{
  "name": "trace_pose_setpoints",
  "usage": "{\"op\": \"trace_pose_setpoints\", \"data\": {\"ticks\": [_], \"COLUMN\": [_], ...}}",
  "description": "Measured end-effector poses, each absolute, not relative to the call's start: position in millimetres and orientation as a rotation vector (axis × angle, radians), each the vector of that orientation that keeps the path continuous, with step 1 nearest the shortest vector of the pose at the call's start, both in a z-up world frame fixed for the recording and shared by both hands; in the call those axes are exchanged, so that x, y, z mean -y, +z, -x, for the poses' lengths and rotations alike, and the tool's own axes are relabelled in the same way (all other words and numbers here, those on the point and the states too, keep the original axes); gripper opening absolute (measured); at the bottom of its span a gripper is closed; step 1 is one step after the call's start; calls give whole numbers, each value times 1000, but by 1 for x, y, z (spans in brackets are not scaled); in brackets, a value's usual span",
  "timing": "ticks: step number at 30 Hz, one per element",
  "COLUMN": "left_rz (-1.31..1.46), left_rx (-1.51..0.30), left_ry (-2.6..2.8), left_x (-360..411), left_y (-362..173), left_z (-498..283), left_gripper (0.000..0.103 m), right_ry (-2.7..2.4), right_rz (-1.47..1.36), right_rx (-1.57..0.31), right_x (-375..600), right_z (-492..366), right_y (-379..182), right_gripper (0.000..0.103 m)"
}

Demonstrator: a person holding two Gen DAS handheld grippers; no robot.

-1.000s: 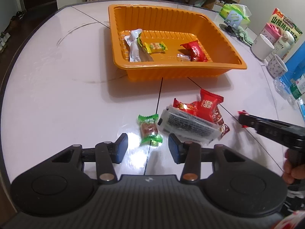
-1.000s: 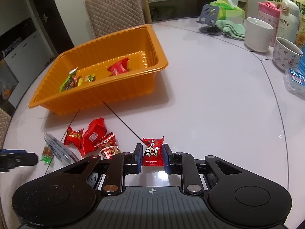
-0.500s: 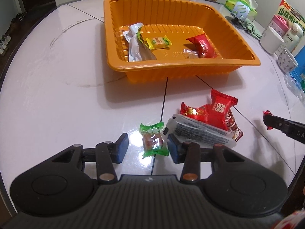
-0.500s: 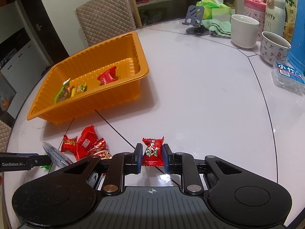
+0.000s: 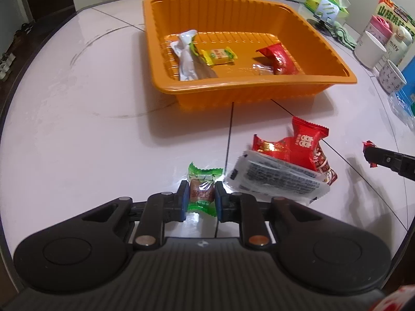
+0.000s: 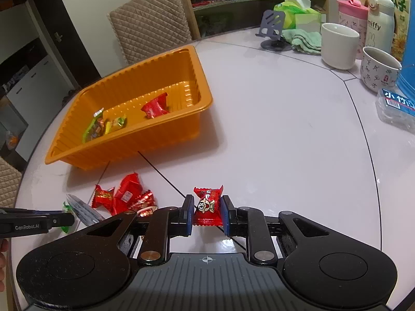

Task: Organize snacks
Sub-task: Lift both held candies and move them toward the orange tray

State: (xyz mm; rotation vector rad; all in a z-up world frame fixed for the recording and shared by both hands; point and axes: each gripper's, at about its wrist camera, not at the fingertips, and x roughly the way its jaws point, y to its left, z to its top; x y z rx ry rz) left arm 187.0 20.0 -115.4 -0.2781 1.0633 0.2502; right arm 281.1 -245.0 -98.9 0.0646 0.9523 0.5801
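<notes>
Over white table (image 5: 77, 134), left tongs (image 5: 199, 199) clamp green candy (image 5: 201, 190) lengthwise-forward; right tongs (image 6: 207, 213) clamp red candy (image 6: 208, 205).

We see bare table (image 5: 77, 134) left of the orange tray (image 5: 249, 90). Snack pile (image 5: 285, 160) crowds its near side. Mugs (image 6: 339, 45) line the far right.

We see the tray (image 5: 259, 88) toward the table's (image 5: 77, 129) far edge, four snacks in it — a heap of packets (image 5: 288, 163) before its near wall, mugs (image 6: 339, 45) along the right edge.
</notes>
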Motion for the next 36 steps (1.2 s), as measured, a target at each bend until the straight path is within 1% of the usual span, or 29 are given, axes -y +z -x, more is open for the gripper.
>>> {"op": "trace_pose_setpoints", "data": {"ticks": [11, 22, 36], "left_rz": [328, 347, 338], "left_rx": [-1030, -940, -861], "left_ry": [269, 244, 201], "left_x": [-30, -31, -30], "left_y": [-96, -56, -23], "left_z": [-173, -167, -202], "left_gripper": [18, 18, 18], "right_ry": [621, 680, 750], "right_rz": [-67, -87, -125], "right_rx": [-935, -895, -837], "right_x": [240, 233, 214], "right_z": [-279, -282, -305], "right_y": [-88, -66, -38], "right_gripper": [22, 22, 22]}}
